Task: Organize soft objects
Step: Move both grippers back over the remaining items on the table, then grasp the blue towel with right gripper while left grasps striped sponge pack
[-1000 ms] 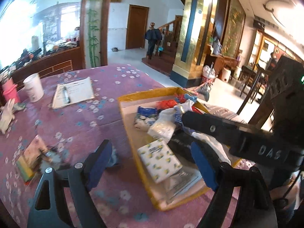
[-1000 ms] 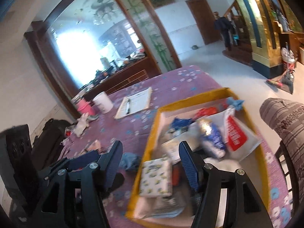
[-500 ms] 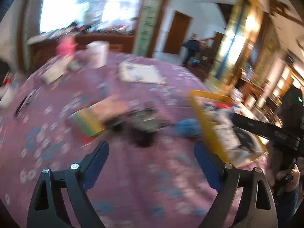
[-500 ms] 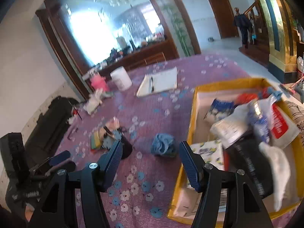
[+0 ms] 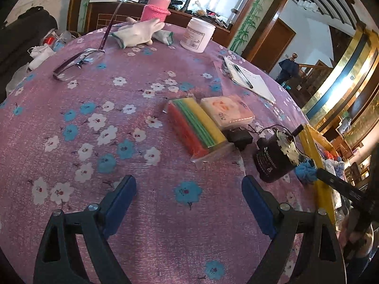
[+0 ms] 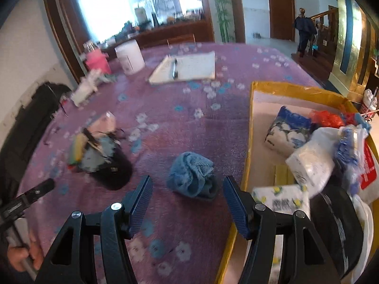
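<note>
Partly done, by the look of it. Already gathered in the yellow tray (image 6: 293,88) at three o'clock of the right view: tissue packs, bags, a white cloth. Left out on the bench (image 5: 132,142): a blue rag (image 6: 191,177), just beside the tray's near wall and straight ahead at twelve o'clock of the right tool (image 6: 187,201); a pack of coloured sponges (image 5: 196,130) and a pale tissue pack (image 5: 227,112) at one o'clock of the left tool (image 5: 188,198); white gloves (image 5: 137,34) far off at eleven. Both tools stood open, gripping nothing. Probably next: the rag.
</note>
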`<state>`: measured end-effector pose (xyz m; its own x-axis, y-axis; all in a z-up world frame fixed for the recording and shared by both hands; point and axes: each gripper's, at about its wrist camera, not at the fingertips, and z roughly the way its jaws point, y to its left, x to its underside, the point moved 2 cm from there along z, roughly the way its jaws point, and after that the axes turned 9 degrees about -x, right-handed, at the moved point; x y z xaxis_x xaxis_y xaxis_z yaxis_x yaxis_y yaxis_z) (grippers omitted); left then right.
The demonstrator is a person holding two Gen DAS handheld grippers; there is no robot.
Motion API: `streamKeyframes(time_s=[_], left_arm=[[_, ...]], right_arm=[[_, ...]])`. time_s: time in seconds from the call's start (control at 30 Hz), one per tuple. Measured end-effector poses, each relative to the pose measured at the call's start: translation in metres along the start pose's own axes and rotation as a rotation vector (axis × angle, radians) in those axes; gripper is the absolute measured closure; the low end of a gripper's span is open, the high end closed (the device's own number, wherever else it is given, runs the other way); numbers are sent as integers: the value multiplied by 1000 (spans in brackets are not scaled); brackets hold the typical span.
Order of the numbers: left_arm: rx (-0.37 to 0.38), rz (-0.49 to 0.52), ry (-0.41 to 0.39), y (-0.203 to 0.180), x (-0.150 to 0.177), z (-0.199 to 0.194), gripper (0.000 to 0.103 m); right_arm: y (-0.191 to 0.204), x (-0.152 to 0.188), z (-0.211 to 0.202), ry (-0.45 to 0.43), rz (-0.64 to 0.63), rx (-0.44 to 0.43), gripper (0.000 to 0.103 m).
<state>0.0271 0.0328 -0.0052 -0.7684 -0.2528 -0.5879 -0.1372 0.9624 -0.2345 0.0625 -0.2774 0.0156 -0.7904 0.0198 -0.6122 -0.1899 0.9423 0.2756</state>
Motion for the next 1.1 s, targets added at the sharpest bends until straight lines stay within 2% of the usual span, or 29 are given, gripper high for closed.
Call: streamKeyframes(time_s=[0.07, 0.17, 0.27, 0.33, 0.4, 0.43, 0.63, 0.73, 0.8, 0.87, 0.93, 1.1], left_arm=[[-4, -8, 6, 1, 1, 2, 13], [-2, -19, 10, 4, 0, 4, 13], [-4, -22, 8, 4, 1, 2, 13], [16, -46, 27, 4, -2, 1, 13], [44, -70, 53, 2, -7, 2, 13], [49, -90, 72, 1, -13, 6, 13], [-5, -110, 159, -16, -43, 42, 13], [-69, -88, 124, -25, -58, 58, 13], [-113, -33, 91, -32, -62, 66, 14], [-164, 11, 60, -34, -59, 65, 29], [-204, 66, 42, -33, -54, 61, 57], [-156, 87, 57, -11, -36, 38, 61]], right_arm=[[2, -3, 12, 28, -19, 21, 39], [6, -2, 24, 71, -41, 17, 69], [8, 1, 8, -15, -39, -31, 88], [4, 0, -13, -133, -20, -100, 87], [0, -3, -24, -192, -11, -113, 87], [-4, -4, -31, -230, -2, -147, 87], [-11, -5, -51, -305, 24, -223, 87], [-8, -6, -55, -313, 20, -249, 87], [-6, -4, -57, -311, 18, -255, 87], [-4, -4, -56, -302, 19, -275, 87], [-1, -4, -55, -299, 17, -284, 87], [4, -2, -53, -294, 2, -293, 87]])
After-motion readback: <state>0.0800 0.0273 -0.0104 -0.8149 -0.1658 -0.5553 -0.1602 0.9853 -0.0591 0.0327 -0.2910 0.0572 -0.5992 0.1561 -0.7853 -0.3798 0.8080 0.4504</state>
